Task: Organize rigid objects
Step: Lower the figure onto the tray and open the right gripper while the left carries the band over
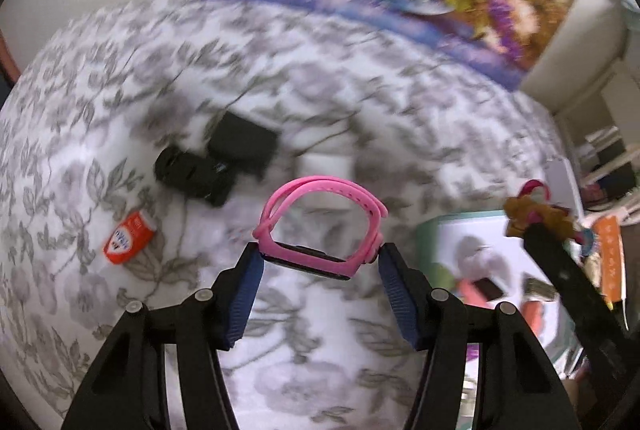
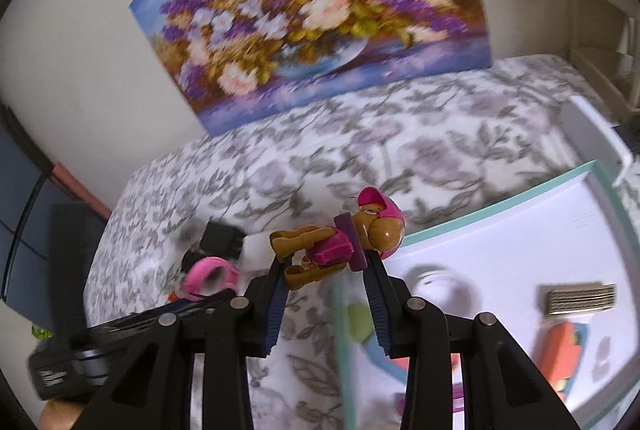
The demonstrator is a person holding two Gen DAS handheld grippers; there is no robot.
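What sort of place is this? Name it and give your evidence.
Probably a bedroom at home: a floral bedspread covers what looks like a bed, a flower painting leans against the wall, and shelving stands alongside.

A flower painting point(image 2: 312, 17) leans against the pale wall point(image 2: 100, 9) behind the floral bedspread point(image 1: 280, 49).

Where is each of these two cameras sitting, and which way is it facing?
Left wrist view: rides the left hand-held gripper, looking down its fingers at the pink watch it grips, above the floral bedspread.
Right wrist view: rides the right hand-held gripper, looking down its fingers at the toy dog figure it grips, by a white tray; a fingertip shows bottom left.
Shared: bedspread, flower painting, tray, each other's gripper and load.
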